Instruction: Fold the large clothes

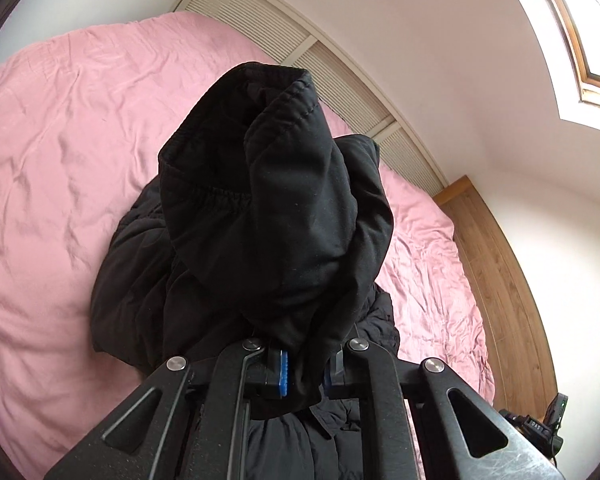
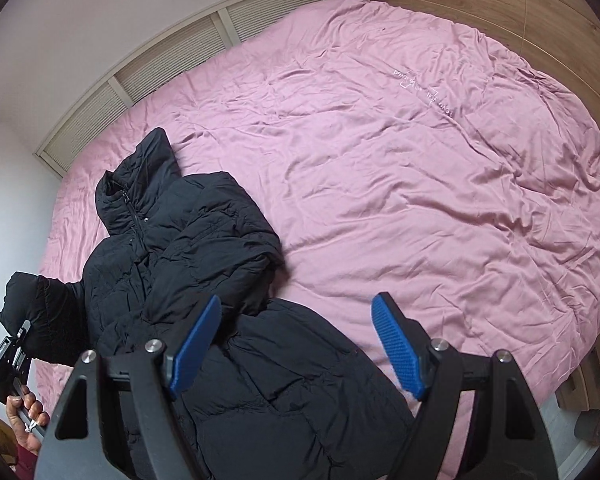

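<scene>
Blue pads of the left gripper (image 1: 304, 374) pinch the cuff of 1 sleeve (image 1: 268, 184), lifted off to the side of the 1 black puffer jacket (image 2: 204, 280), whose long axis runs hood-far, hem-near on the pink duvet (image 2: 420, 160). Right gripper (image 2: 296, 344) hovers spread and empty above the hem, so the left is nearer that sleeve.

Matt black quilted cloth jacket (image 2: 204, 240), creased satiny pink bedcover (image 2: 420, 184), ribbed blue plastic fingers (image 2: 196, 344)

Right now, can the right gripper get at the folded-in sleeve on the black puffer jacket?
Probably yes: the right gripper hangs open just above the jacket, with the folded-in sleeve just ahead and nothing between. The left gripper grips the other cuff off to the side.
</scene>
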A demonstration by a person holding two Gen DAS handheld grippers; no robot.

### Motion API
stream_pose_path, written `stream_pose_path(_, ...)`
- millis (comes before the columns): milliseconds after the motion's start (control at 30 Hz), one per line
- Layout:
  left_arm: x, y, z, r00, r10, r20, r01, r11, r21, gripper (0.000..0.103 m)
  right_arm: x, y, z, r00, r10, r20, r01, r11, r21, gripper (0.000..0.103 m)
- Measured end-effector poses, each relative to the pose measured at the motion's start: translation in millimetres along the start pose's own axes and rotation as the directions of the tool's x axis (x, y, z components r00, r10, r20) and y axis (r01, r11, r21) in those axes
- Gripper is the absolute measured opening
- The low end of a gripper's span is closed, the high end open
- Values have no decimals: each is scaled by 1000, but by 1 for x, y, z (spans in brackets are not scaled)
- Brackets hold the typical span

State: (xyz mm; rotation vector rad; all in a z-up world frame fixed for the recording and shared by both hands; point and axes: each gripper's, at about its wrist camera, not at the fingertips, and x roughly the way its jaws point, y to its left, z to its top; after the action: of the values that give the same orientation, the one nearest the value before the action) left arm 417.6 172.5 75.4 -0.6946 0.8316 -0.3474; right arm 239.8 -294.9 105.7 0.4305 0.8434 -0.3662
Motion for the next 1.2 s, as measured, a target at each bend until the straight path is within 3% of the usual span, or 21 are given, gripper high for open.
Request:
stream_pose_path(367,66,-17,-58,984,80,-159,-65,993,94,10,34,-13,-3,998,-17,-61,14,999,-48,78)
stream_pose_path(767,112,-41,-84,955,188,-229,-153,974,165,12,58,-30,-9,994,-5,-109,2,999,-33,78)
stream_pose_path(1000,120,-48,-96,943,205,-263,-167,973,158,31,65,-30,-12,992,10,-122,-15,999,-35,78)
stream_pose_path(1133,118,-52,-104,944,193,-270,-152,975,165,44,69,-25,-15,991,22,-132,-27,999,-37,78)
stream_pose_path(1200,114,-56,-108,945,176,-275,-133,977,167,45,71,-23,-17,990,27,-135,-33,999,-40,78)
